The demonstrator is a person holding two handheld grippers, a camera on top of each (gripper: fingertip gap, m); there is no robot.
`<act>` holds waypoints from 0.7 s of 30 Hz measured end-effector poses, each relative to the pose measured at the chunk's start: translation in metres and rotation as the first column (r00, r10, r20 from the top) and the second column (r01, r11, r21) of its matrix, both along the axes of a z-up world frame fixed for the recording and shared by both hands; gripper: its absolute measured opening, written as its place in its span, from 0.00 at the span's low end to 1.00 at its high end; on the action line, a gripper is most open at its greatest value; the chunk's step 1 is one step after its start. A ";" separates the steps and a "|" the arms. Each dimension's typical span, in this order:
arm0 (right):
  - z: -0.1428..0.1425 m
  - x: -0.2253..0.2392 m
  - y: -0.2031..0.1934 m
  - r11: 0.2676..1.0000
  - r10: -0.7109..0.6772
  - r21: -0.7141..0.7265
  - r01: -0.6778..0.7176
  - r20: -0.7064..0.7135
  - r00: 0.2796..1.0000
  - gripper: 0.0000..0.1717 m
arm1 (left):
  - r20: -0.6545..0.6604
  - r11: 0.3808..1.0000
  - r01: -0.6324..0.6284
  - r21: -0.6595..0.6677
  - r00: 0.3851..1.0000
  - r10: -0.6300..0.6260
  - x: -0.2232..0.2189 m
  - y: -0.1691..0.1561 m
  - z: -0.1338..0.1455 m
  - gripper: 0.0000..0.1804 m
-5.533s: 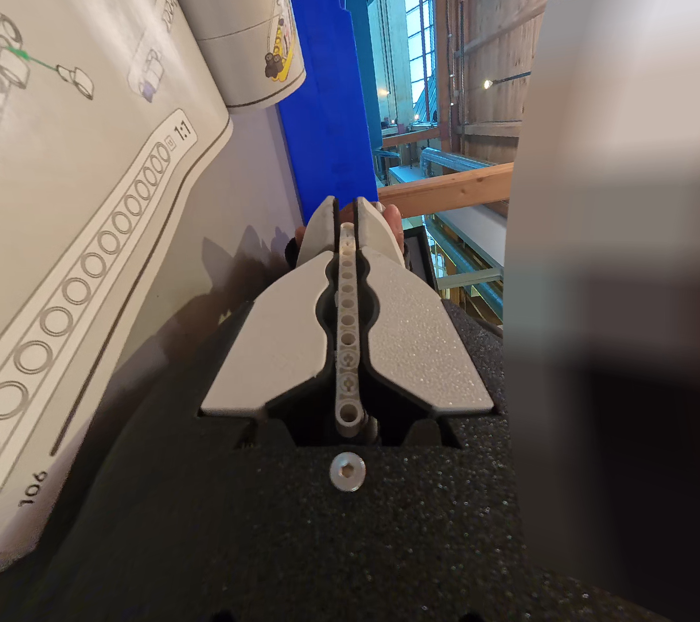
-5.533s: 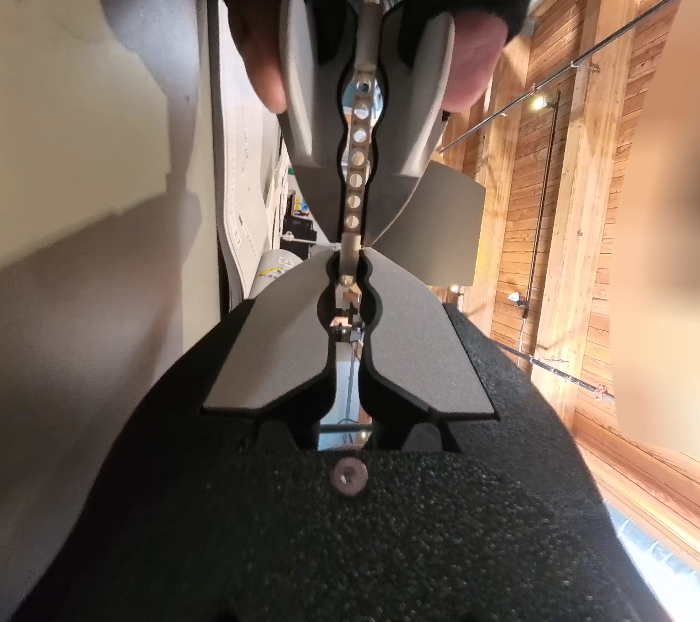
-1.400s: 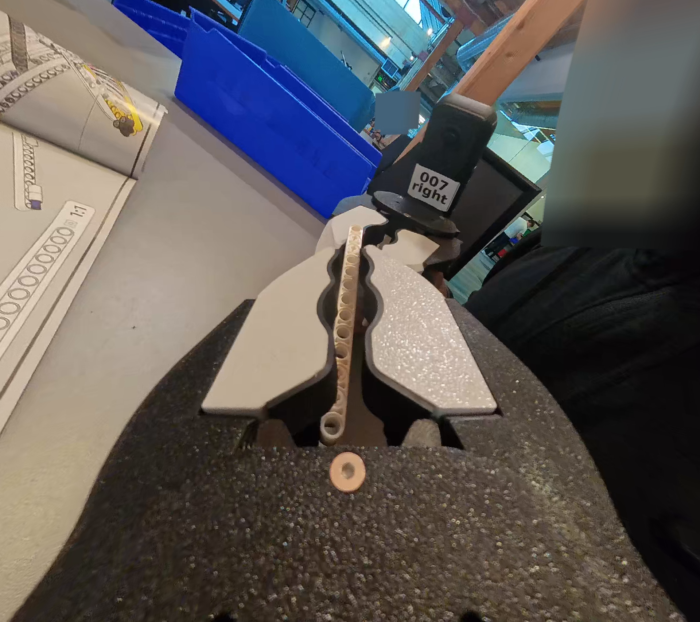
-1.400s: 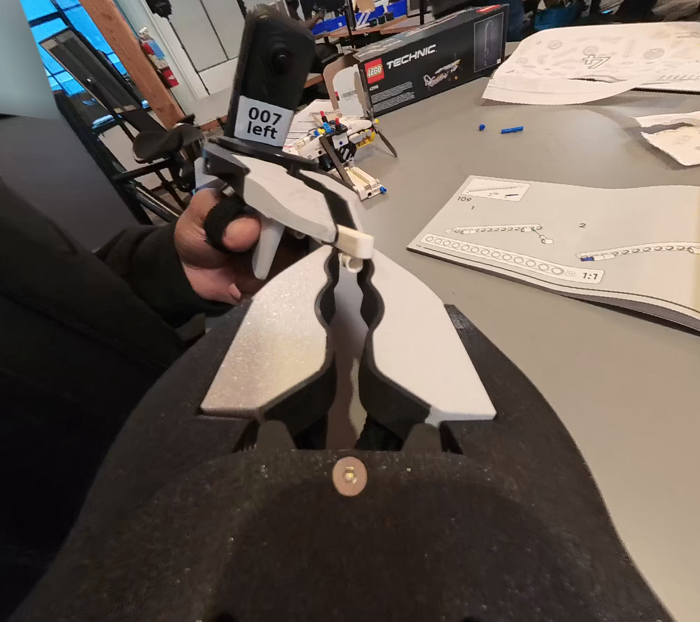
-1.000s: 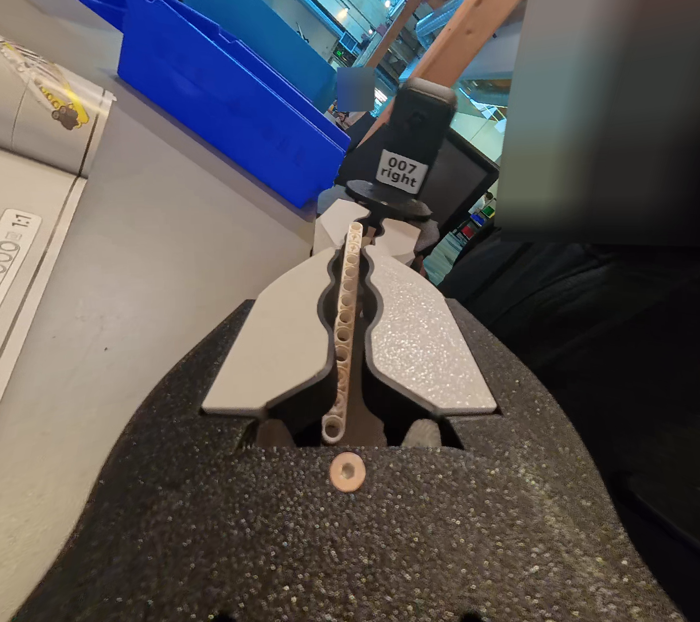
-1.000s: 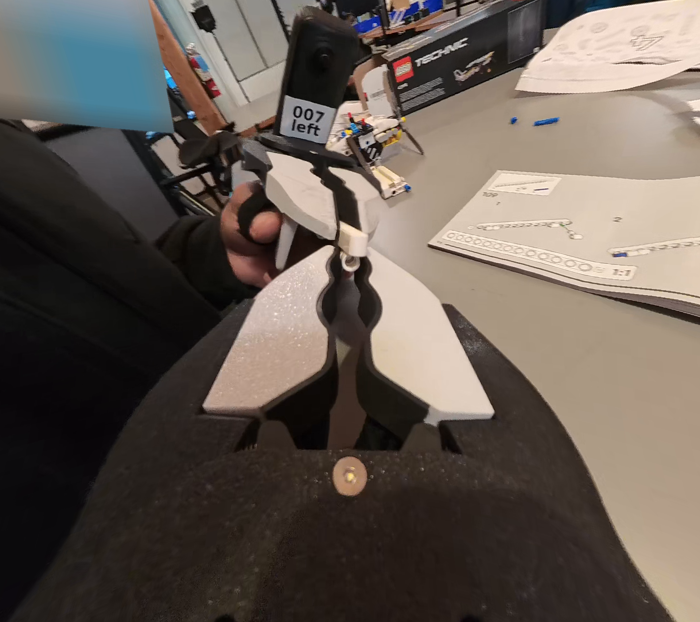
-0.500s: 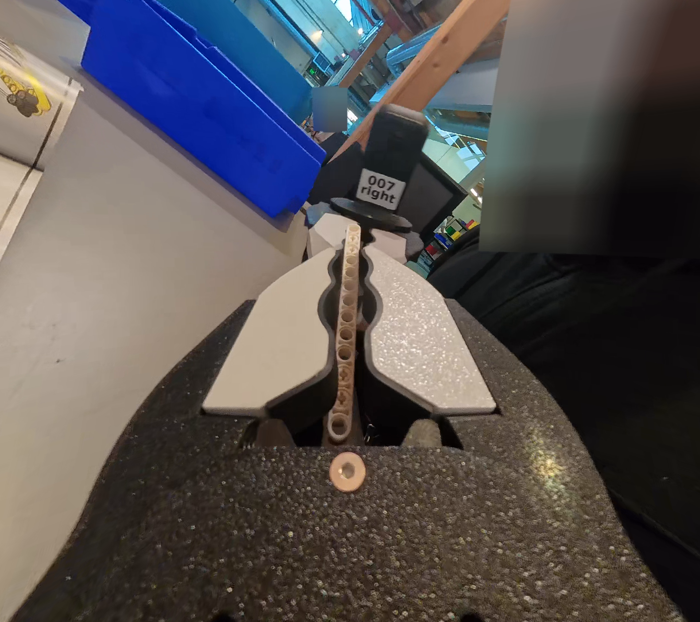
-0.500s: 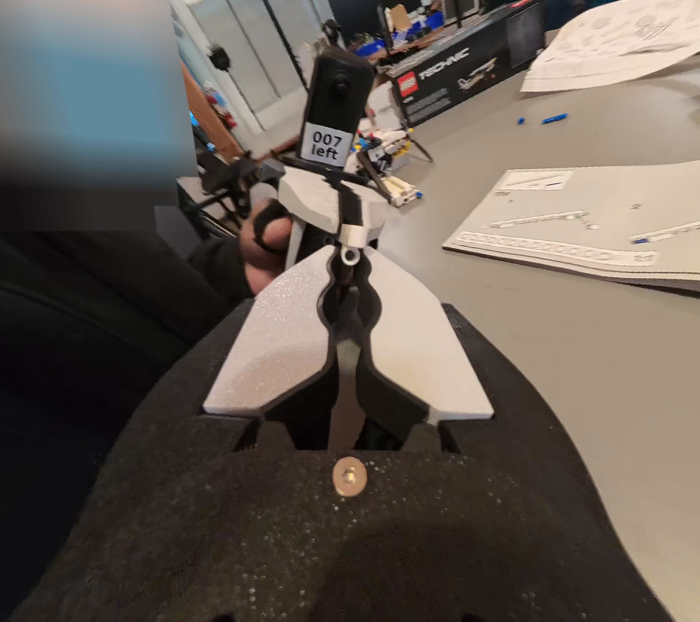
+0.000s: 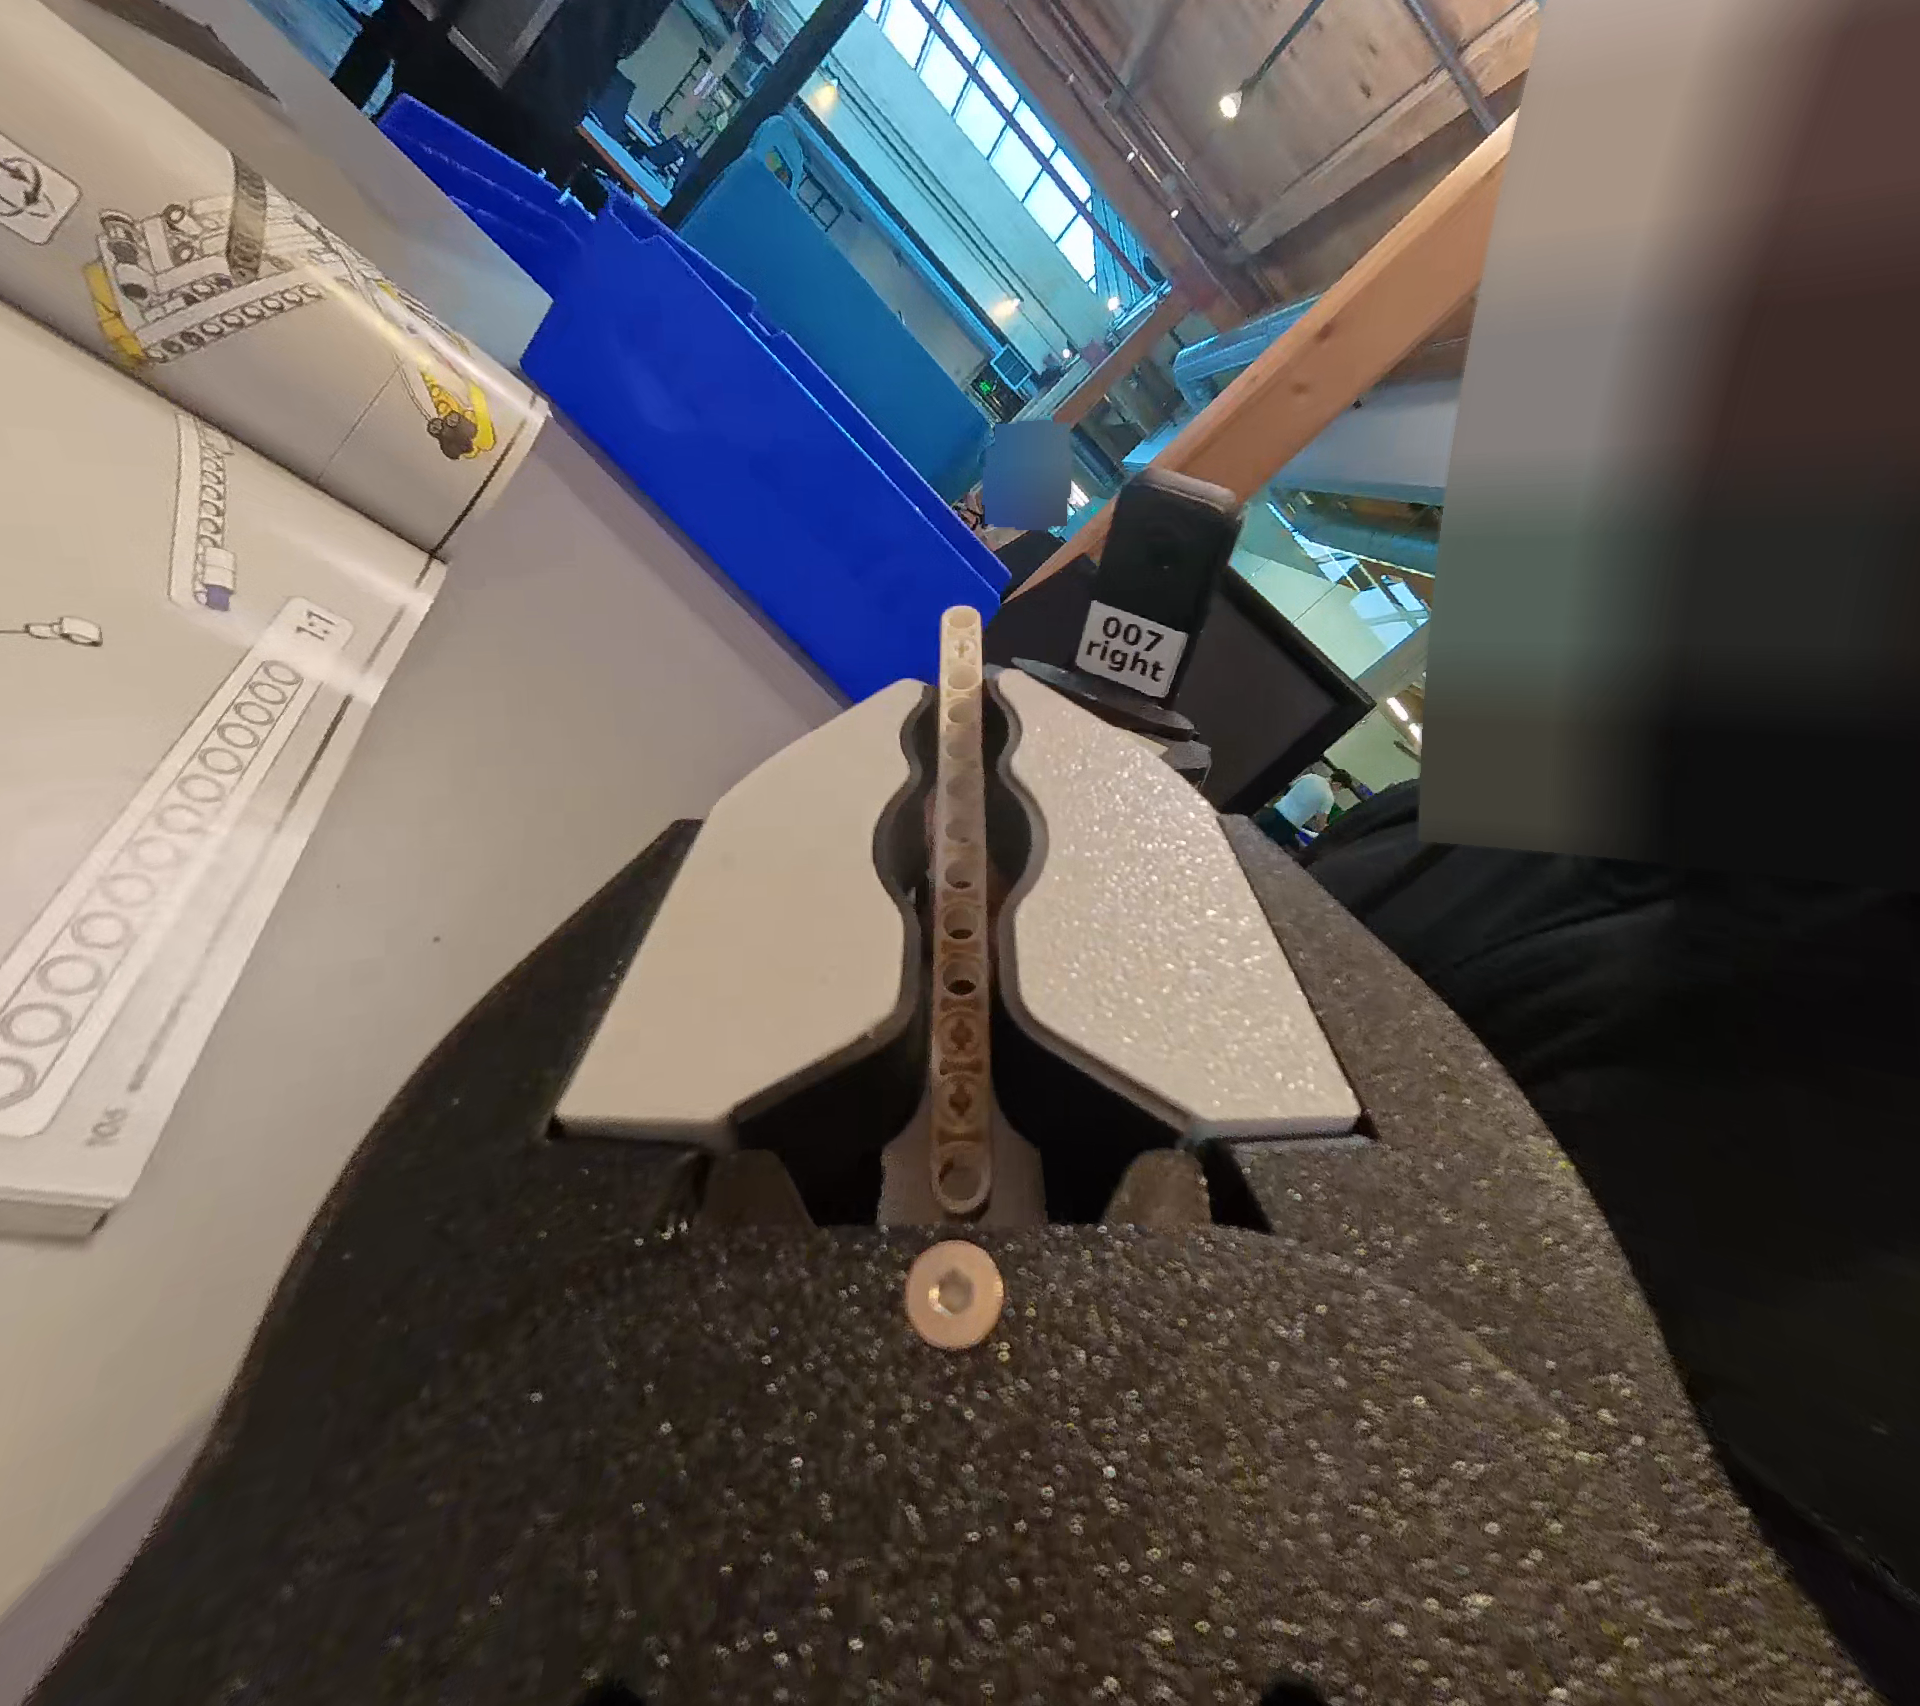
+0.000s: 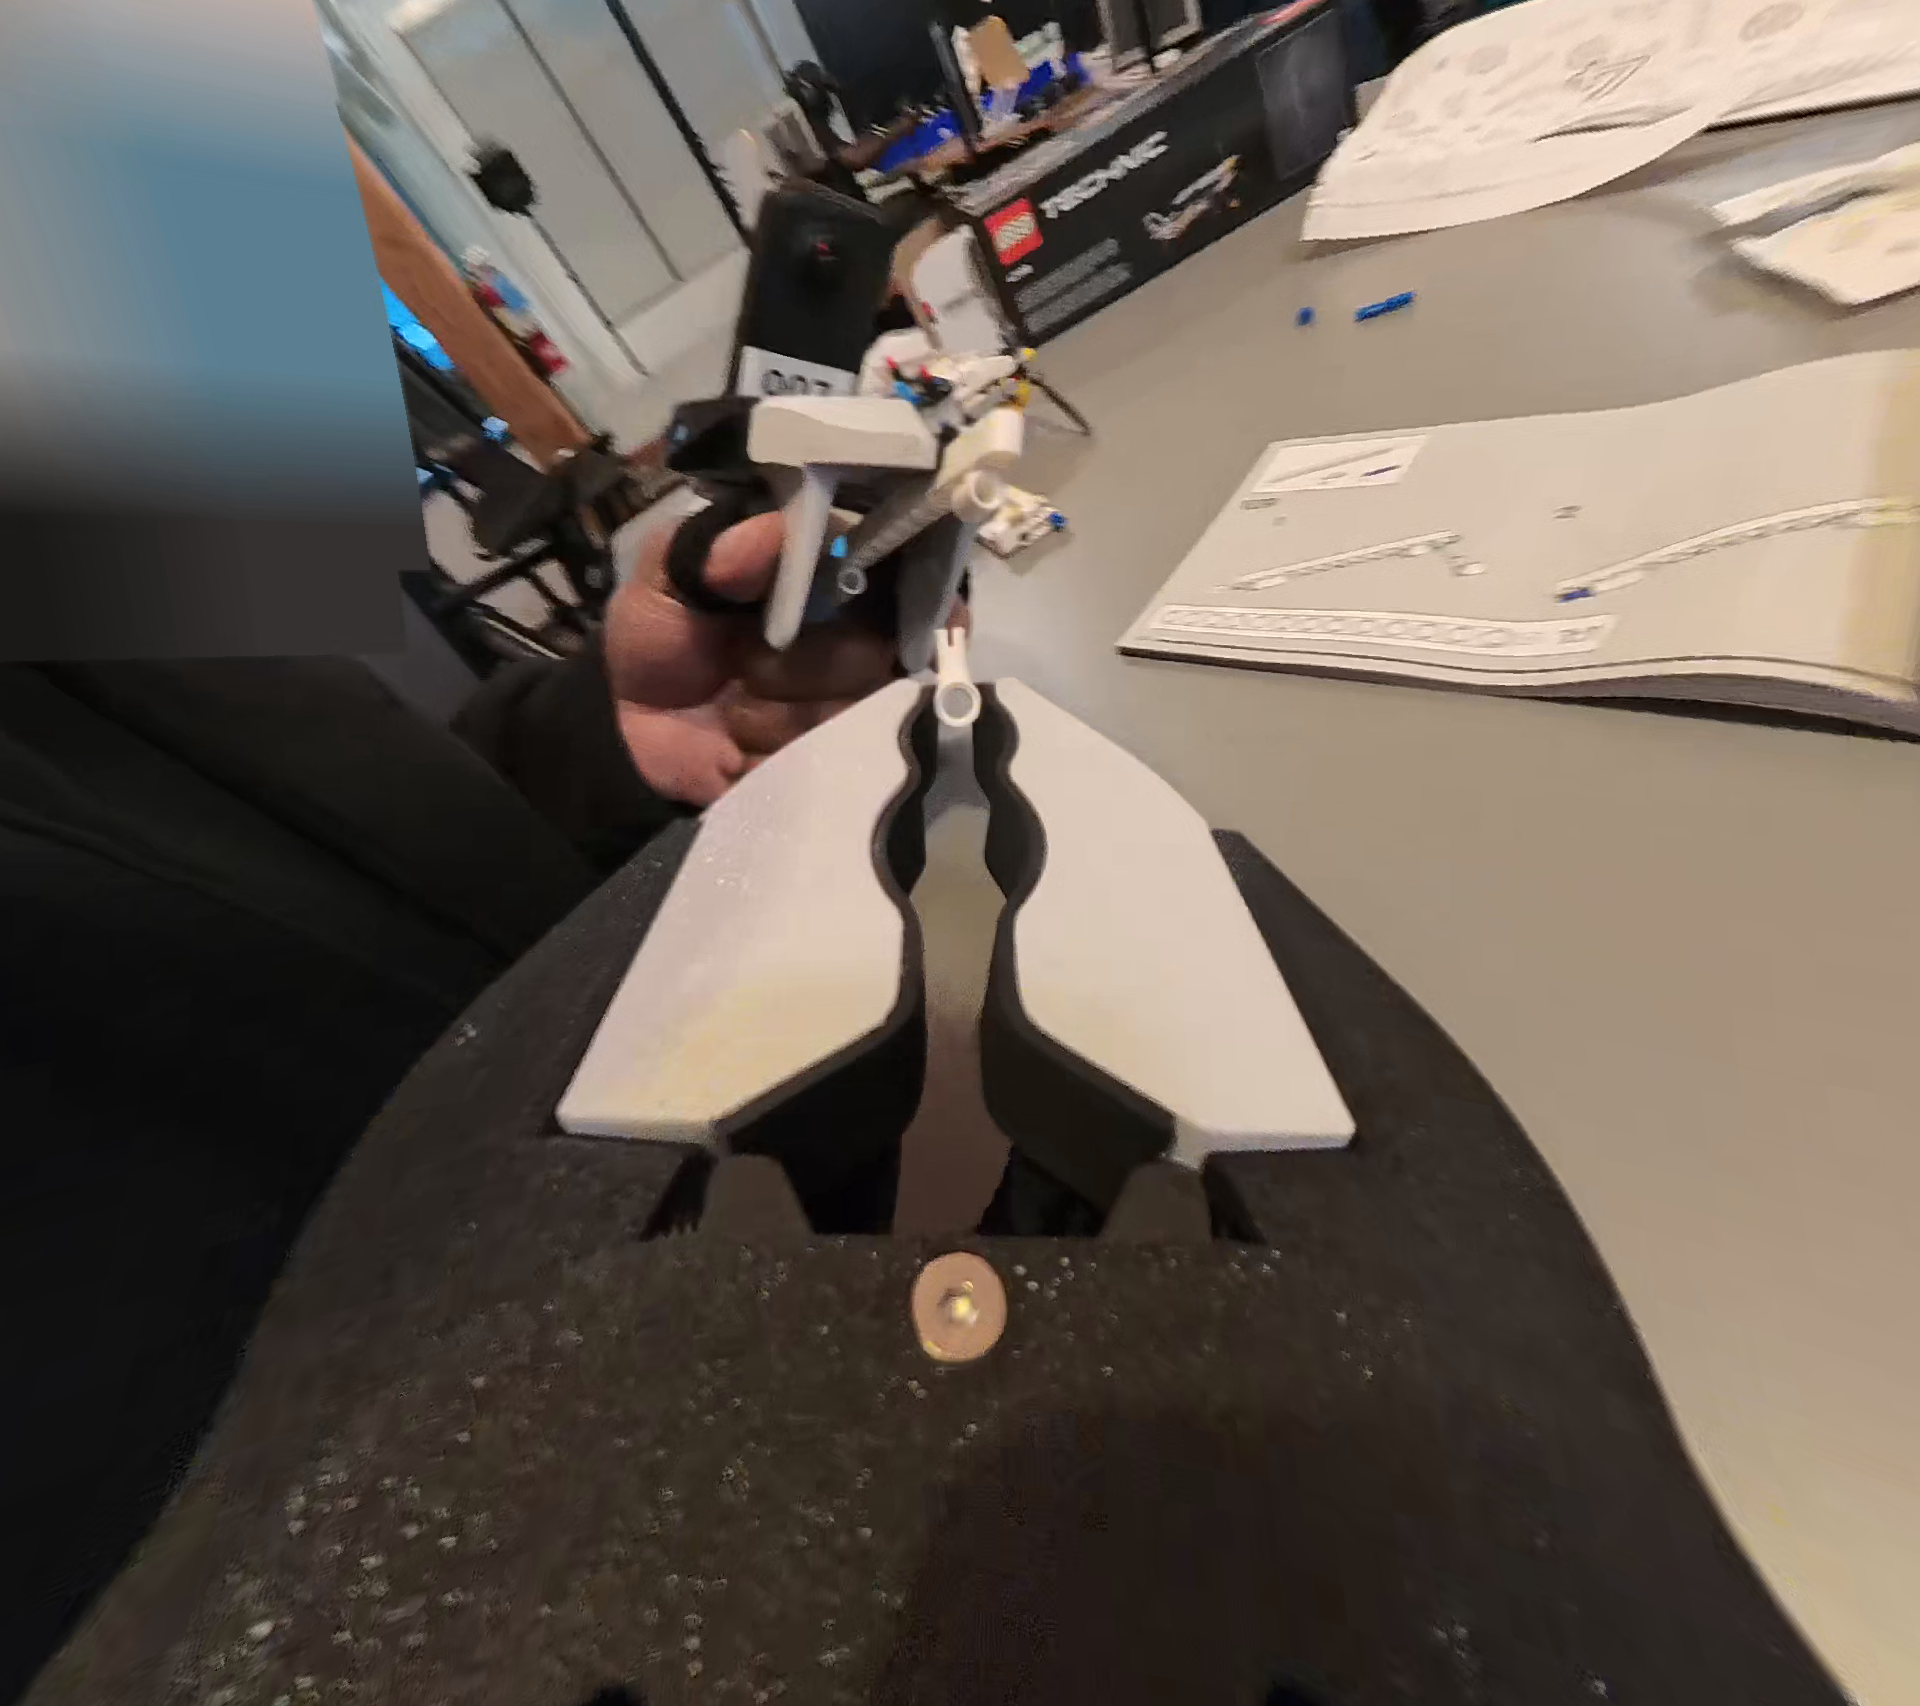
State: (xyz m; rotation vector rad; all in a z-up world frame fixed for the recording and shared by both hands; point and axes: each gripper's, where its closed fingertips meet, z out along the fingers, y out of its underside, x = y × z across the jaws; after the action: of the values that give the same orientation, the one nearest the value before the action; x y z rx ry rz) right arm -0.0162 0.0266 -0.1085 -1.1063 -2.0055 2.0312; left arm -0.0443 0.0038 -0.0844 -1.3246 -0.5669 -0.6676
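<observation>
Beam [image 9: 961, 877], pale and lined with holes, sits clamped lengthwise in the left gripper [image 9: 961, 695], both jaws pressed to its sides, its tip poking past them at mid-frame of the left view; in the right view the same beam [image 10: 925, 529] slants through that gripper at centre, a hand [image 10: 686, 680] round the handle; the right gripper [image 10: 954, 700] pinches a small white connector [image 10: 954, 688] at its jaw tips, just below the beam and apart from it; in the left view the right gripper's black camera post [image 9: 1164, 576] rises just right of the beam tip; an open manual [image 10: 1538, 555] lies on the grey counter [image 10: 1403, 877] at right; a blue bin [image 9: 748, 451] stands upper centre in the left view; a dark box [image 10: 1153, 202] and a small white model [image 10: 966, 394] sit farther back.
</observation>
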 end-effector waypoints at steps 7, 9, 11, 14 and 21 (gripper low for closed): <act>0.025 -0.004 0.091 0.878 -0.242 0.367 0.308 -0.215 0.946 0.04 | 0.095 0.992 0.050 0.112 0.994 -0.061 -0.003 0.010 0.007 0.04; 0.043 -0.002 0.137 0.781 -0.336 0.448 0.436 -0.287 0.897 0.04 | 0.086 0.991 0.069 0.112 0.993 -0.079 0.000 0.014 0.007 0.04; 0.057 0.000 0.190 0.663 -0.441 0.512 0.546 -0.322 0.838 0.04 | 0.061 0.992 0.085 0.097 0.994 -0.091 0.004 0.017 0.006 0.04; 0.049 0.002 0.256 0.532 -0.567 0.603 0.594 -0.268 0.779 0.04 | 0.040 0.991 0.094 0.090 0.994 -0.098 0.007 0.018 0.006 0.05; 0.013 0.000 0.300 0.377 -0.643 0.723 0.578 -0.245 0.726 0.14 | 0.025 0.994 0.074 0.084 0.997 -0.076 0.007 0.017 0.006 0.04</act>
State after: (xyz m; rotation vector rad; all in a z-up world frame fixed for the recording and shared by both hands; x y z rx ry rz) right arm -0.0163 0.3267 -0.0957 -1.3872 -1.7401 0.6226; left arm -0.0372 0.0212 -0.0783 -1.2655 -0.5084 -0.7647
